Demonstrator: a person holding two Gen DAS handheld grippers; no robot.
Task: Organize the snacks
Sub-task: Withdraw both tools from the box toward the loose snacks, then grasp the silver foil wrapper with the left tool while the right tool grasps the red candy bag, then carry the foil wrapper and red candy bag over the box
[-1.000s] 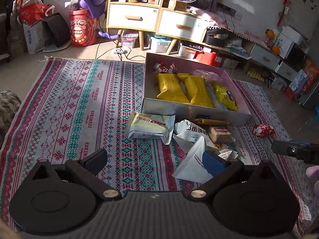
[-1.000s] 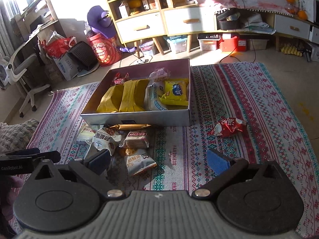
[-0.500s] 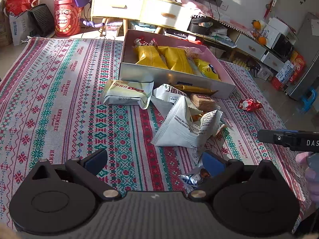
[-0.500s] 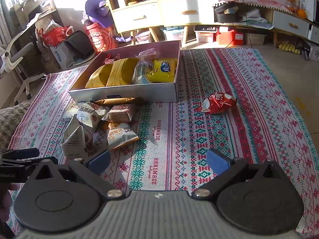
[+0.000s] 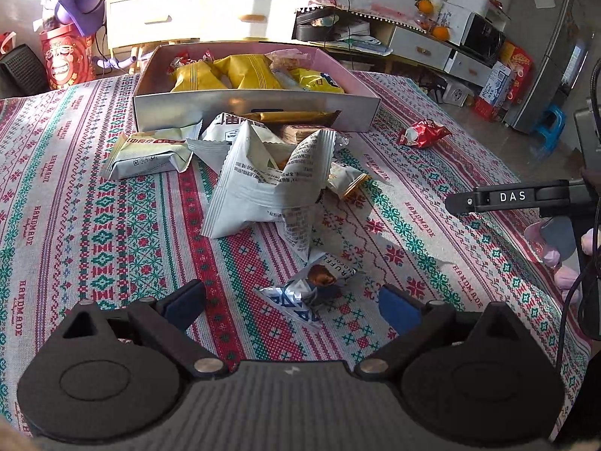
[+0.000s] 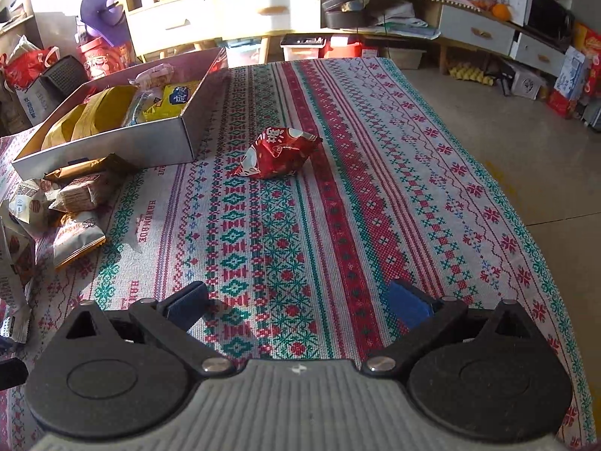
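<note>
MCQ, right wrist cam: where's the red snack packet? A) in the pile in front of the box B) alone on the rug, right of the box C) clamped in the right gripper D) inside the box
B: the red snack packet lies by itself on the rug, clear of the box, with the right gripper open and empty.

gold bar (image 5: 289,115) half hidden behind white packets (image 5: 263,176)
</note>
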